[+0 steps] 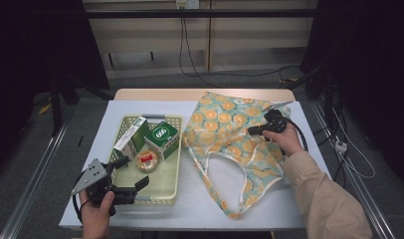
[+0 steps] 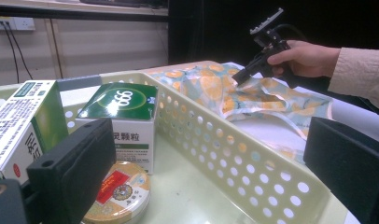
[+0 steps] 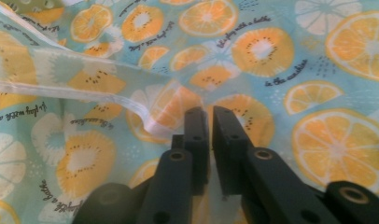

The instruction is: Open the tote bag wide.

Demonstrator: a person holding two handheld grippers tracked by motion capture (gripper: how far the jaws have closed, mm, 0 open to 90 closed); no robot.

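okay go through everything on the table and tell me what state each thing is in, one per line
Fruit-print bag: lying flat, crumpled, handles toward the person.
Basket: upright, holding three items.
Green box: standing in the basket, closed.
White-green box: leaning, closed.
Round tin: flat, lid on.
Left claw: open, at the basket's near end.
Right claw: nearly closed, a narrow gap, on the bag.
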